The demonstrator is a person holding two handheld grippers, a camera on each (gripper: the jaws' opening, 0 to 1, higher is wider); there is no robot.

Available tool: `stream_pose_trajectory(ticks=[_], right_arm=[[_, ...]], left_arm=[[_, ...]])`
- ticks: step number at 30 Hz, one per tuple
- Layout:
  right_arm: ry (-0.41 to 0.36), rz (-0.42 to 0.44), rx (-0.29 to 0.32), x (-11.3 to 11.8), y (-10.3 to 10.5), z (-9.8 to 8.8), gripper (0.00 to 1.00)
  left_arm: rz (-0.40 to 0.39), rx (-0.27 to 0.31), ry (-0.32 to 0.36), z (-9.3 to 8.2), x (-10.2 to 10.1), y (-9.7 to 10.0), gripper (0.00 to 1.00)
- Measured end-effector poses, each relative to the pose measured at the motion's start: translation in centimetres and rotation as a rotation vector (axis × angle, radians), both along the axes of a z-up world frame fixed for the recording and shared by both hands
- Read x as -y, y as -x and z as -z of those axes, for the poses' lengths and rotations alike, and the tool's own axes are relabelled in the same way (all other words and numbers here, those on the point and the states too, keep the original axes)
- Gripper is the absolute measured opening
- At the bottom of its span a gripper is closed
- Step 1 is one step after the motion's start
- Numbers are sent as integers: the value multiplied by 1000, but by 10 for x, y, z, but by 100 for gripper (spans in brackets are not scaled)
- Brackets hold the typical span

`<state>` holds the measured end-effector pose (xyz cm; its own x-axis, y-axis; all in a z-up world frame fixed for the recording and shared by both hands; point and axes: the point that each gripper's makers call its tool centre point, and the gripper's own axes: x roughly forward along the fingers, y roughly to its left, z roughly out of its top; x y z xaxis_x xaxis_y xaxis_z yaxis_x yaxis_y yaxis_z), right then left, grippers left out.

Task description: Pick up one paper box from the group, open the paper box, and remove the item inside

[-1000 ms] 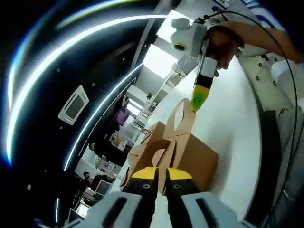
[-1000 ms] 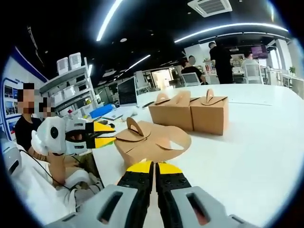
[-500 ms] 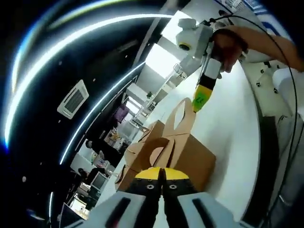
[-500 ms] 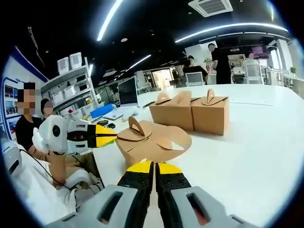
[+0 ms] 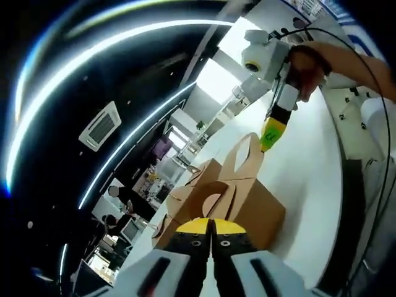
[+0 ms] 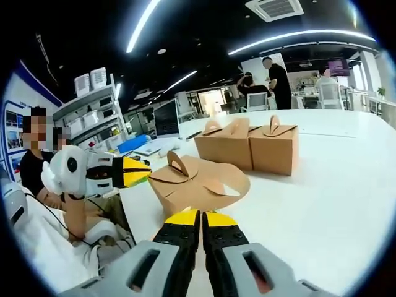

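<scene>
Clearly both grippers pinch flaps of the near paper box (image 6: 199, 185) on the white table (image 6: 322, 185): the right gripper (image 6: 199, 218) clamps its front flap, the left gripper (image 6: 145, 172) its handle flap. Two more boxes (image 6: 247, 147) stand beyond it.

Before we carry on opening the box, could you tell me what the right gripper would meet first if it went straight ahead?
Most likely the near paper box, whose flap the right gripper already seems to pinch; the two closed boxes stand farther along the white table.
</scene>
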<state>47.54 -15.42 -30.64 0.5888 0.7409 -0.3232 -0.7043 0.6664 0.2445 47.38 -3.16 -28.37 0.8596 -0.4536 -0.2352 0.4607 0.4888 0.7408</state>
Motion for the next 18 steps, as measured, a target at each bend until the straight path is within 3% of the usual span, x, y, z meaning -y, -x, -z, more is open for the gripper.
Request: stream_pose_trajectory(ticks=[11,18], right_arm=[[-1,0,2,0,0,-1,4],[-2,-2,6,0,1,-1,4]], left_arm=[[1,-28,-54,9,-5,-2,4],[36,-102,7,4,-7,-2,9]])
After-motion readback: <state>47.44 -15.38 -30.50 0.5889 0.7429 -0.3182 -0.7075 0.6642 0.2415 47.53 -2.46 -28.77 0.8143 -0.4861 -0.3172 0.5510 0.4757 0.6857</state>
